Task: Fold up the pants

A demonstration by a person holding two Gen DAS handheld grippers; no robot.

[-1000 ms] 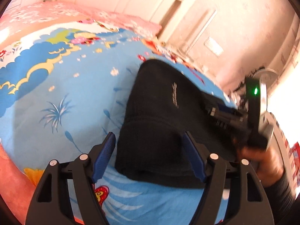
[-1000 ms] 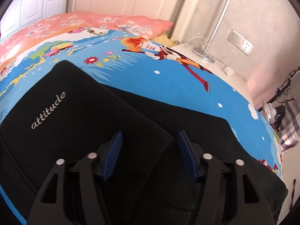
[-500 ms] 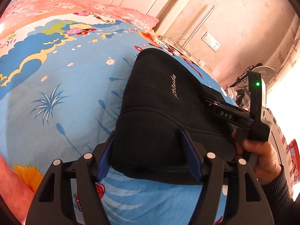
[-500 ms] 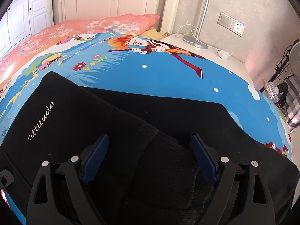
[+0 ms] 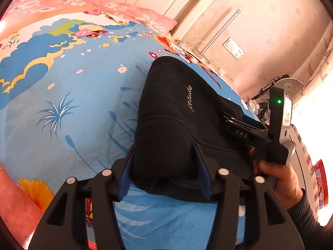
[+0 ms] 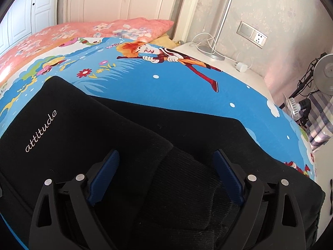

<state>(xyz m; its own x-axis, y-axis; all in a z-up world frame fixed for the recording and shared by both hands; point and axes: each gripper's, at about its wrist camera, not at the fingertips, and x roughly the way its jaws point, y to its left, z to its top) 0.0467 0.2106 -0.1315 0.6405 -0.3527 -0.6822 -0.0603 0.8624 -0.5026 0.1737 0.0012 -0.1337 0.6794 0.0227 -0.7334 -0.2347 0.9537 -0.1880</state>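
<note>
Pants: I am seeing the black pants lying on the bed, already doubled over, with the "attitude" panel on top.
Left tongs: the left tongs are spread wide, straddling the folded corner without pinching it.
Right tongs: the right tongs are gaping over the ribbed band, grasping nothing.
Progress: I am judging the folding nearly finished; perhaps one last fold or some smoothing is remaining.

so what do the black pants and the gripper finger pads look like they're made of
Pants: soft matte knit, probably fleece or cotton jersey, with a fuzzy lint-flecked surface and a ribbed cuff or waistband. Finger pads: blue, matte, looks like rubber or printed plastic; faint ridges show, so which of the two is uncertain.
</note>
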